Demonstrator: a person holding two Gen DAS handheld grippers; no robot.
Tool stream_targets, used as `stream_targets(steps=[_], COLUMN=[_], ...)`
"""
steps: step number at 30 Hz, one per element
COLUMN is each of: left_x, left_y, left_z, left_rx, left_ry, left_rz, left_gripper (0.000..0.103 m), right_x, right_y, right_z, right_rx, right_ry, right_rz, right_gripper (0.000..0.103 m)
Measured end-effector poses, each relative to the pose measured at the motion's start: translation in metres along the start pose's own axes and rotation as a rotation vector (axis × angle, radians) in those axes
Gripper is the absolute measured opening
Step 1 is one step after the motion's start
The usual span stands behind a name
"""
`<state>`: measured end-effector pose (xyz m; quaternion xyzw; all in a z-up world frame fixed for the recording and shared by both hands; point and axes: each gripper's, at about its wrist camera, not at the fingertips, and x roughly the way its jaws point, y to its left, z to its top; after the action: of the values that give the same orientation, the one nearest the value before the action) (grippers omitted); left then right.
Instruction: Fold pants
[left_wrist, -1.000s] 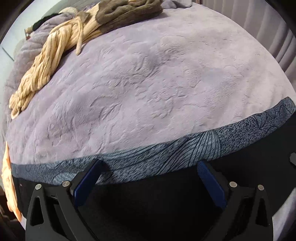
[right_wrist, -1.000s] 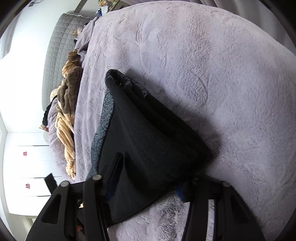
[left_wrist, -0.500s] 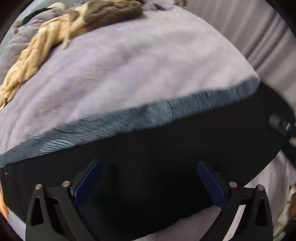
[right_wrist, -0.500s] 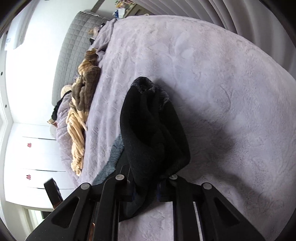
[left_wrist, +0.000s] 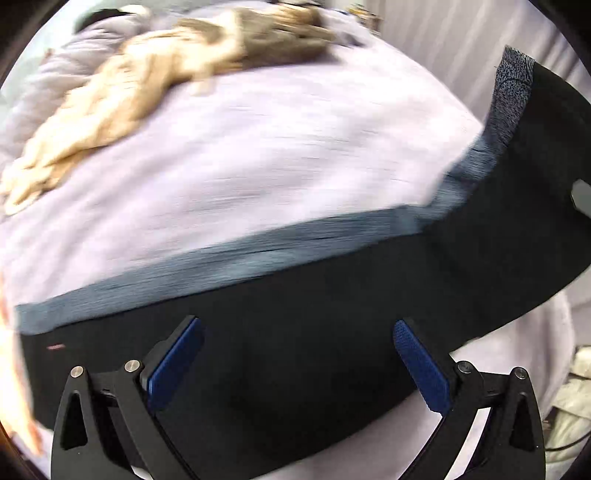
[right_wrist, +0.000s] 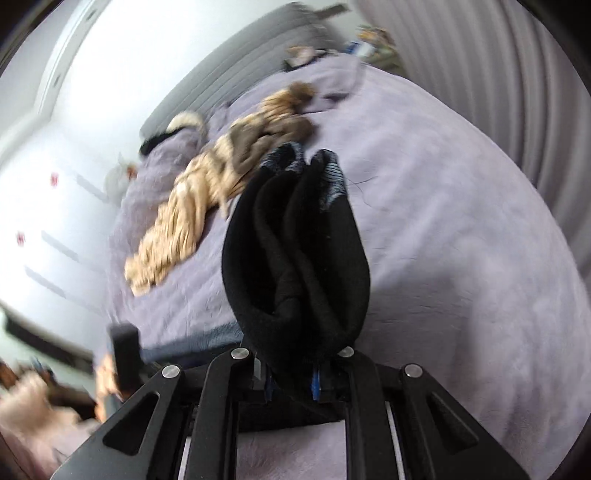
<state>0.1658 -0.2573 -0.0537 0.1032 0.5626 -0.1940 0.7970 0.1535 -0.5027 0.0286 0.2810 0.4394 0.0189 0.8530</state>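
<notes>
Black pants with a grey patterned band along their far edge lie across the lilac bed cover. In the left wrist view their right end rises off the bed. My left gripper is open just above the black cloth, its blue pads wide apart. In the right wrist view my right gripper is shut on a bunched end of the pants. That end stands up in folds above the cover and hides the fingertips.
A heap of tan and brown clothes lies further up the bed, towards a grey padded headboard. Pale curtains hang on the right and white cupboard doors stand on the left. A blurred hand shows low left.
My right gripper closed on the pants' end, rolled and lifted it off the bed. My left gripper moved over the black cloth, still open, and the pants' right end rose.
</notes>
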Motion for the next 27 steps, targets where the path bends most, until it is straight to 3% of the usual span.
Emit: stream_targets(steps=[3,8,10,13,15,17,18,20,23,25,26,27], left_x=[-0.007,-0.012,-0.016,-0.022,-0.025,-0.028,-0.030,-0.033,-0.029,-0.020,-0.014,-0.008], left_y=[0.062,0.139,0.152,0.163,0.166,0.160,0.158,0.144,0.117,0.094,0.084,0.077], left_z=[-0.017,-0.058,-0.076,-0.089,-0.095,-0.089,-0.084,-0.077,-0.063,-0.054,-0.050,-0.047], left_rx=[-0.075,-0.213,-0.230,-0.245,-0.263,-0.270,-0.268,-0.249,-0.199,-0.162,-0.148,-0.135], left_ry=[0.027,0.082,0.090,0.090,0.089,0.074,0.064,0.050,0.049,0.070,0.081,0.093], left_rz=[0.066,0.147,0.152,0.139,0.107,0.069,0.043,-0.024,-0.150,-0.222,-0.246,-0.258], left_gripper=[0.103,0.103,0.103,0.103,0.103,0.103,0.103,0.103,0.103,0.101,0.098,0.088], right_x=[0.032,0.141,0.182,0.192,0.174,0.147,0.132,0.102,0.082,0.090,0.092,0.095], right_y=[0.071,0.152,0.173,0.212,0.234,0.249,0.253,0.240,0.180,0.114,0.087,0.063], right_z=[-0.024,-0.102,-0.135,-0.164,-0.170,-0.172,-0.167,-0.151,-0.121,-0.115,-0.121,-0.129], right_rx=[-0.149,-0.318,-0.422,-0.647,-0.739,-0.786,-0.768,-0.612,-0.203,0.144,0.282,0.396], right_ry=[0.060,0.284,0.371,0.349,0.305,0.270,0.257,0.244,0.254,0.315,0.336,0.346], right_rz=[-0.039,-0.083,-0.240,-0.446,-0.461,-0.416,-0.359,-0.206,-0.057,0.011,0.035,0.078], right_gripper=[0.016,0.028,0.031,0.038,0.041,0.048,0.049,0.050,0.052,0.052,0.052,0.052])
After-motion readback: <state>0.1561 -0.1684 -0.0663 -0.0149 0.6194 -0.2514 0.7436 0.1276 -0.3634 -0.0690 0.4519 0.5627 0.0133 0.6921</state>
